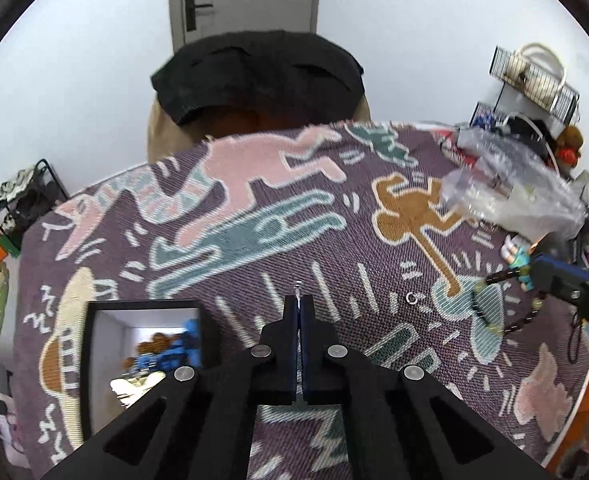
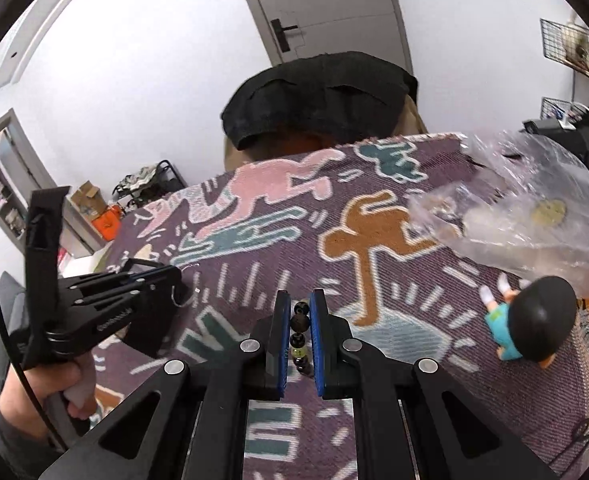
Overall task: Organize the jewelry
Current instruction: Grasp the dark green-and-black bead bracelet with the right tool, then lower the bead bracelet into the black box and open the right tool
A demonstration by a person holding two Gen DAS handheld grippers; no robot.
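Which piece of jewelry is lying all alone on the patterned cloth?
The small silver ring. It lies loose on the purple patterned cloth, while the dark beaded bracelet is pinched in the right gripper.

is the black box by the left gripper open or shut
Open. The box has no lid on it: the left wrist view looks straight past its black rim to white inner walls and blue and brown items inside.

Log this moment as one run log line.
left gripper: shut on small earring | right gripper: shut on bead bracelet | ring: on cloth | box: open
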